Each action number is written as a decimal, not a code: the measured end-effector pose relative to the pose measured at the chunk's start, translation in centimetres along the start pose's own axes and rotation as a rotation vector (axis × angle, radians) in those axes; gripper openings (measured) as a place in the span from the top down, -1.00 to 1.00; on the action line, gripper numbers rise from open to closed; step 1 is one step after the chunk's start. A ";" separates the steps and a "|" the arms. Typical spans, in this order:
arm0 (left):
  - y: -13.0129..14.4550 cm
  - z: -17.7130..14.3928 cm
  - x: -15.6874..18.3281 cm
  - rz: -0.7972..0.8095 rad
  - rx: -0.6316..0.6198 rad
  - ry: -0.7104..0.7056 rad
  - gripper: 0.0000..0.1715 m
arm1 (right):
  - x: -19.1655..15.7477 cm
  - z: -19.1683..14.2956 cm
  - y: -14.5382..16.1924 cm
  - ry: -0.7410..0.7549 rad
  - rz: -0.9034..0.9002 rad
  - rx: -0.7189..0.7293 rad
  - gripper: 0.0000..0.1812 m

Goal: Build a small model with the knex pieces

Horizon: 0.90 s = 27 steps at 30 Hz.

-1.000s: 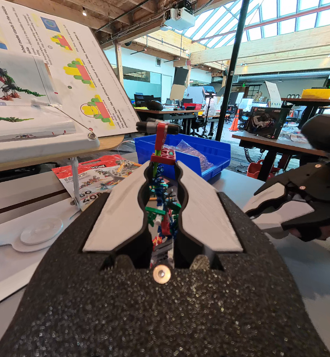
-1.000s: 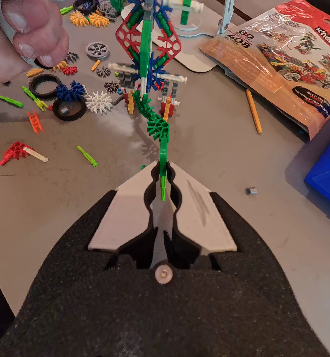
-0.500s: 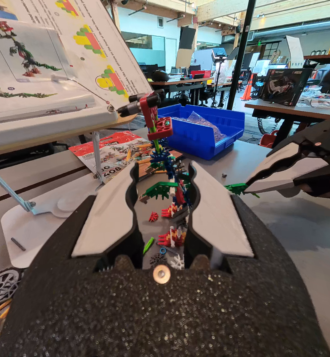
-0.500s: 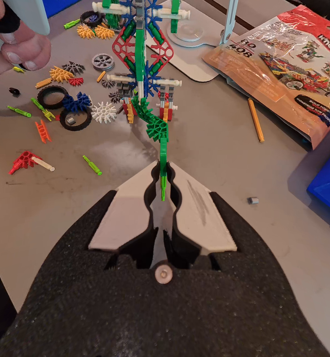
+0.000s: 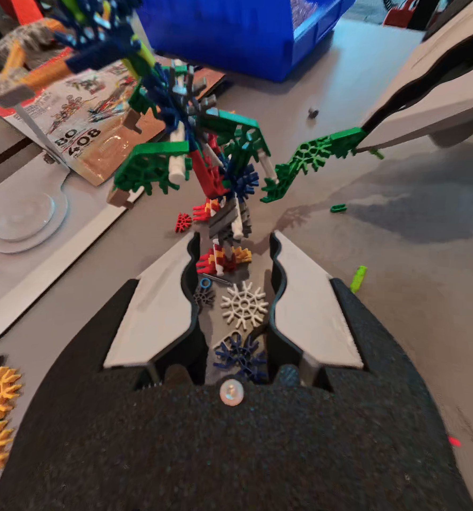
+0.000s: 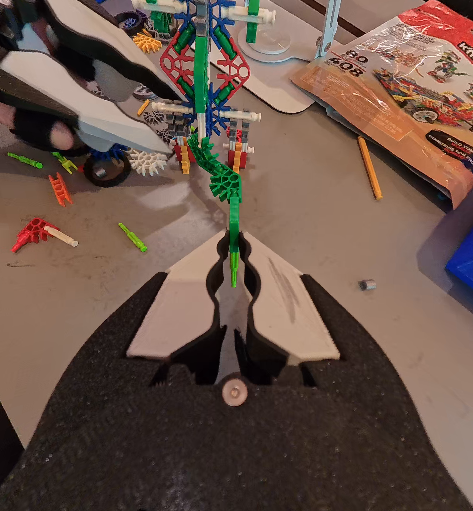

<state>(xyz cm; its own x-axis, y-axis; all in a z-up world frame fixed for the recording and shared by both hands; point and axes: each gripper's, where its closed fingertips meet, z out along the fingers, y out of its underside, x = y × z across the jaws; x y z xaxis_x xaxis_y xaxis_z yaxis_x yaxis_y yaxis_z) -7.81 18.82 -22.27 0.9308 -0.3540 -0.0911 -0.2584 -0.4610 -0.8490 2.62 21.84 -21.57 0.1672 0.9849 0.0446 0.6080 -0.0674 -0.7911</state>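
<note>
A rod-and-connector toy figure in green, blue, red and grey stands on the grey table, and also shows in the right wrist view. My right gripper is shut on the tip of its green tail, which sticks out level above the table. In the left wrist view this gripper comes in from the right. My left gripper is open and low, with its tips either side of the figure's red and yellow foot. It holds nothing. From the right wrist view it reaches in from the left.
A white snowflake connector and a blue one lie between my left fingers. Loose rods, a tyre and a red connector lie left. A printed parts bag, a blue bin and a white stand base lie behind. Between my left fingertips and the white snowflake connector there is roughly 6 cm. The right camera catches it too, in the right wrist view.
My left gripper opened, let go of the figure's upper body and dropped down to its foot. My right gripper kept its hold on the green tail and barely moved.
</note>
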 end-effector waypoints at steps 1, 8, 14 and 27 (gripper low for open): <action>0.3 0.5 -0.2 0.015 -0.020 -0.011 0.52 | 0.0 0.1 0.1 0.000 0.001 0.000 0.95; 0.1 1.8 -0.3 0.023 -0.046 -0.016 0.67 | 0.5 0.6 1.1 0.015 0.005 -0.019 0.95; -0.2 2.4 0.1 0.011 -0.048 -0.023 0.68 | 1.0 1.7 2.4 0.040 -0.019 -0.073 0.95; -0.1 3.0 0.3 0.018 -0.086 -0.045 0.67 | 1.7 0.3 2.3 0.073 -0.046 -0.107 0.72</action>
<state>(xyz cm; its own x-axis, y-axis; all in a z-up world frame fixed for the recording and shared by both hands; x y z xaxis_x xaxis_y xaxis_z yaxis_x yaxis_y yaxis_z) -6.76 21.19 -23.72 0.9359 -0.3270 -0.1308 -0.2947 -0.5237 -0.7993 4.07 23.41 -23.54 0.1909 0.9734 0.1263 0.6948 -0.0431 -0.7180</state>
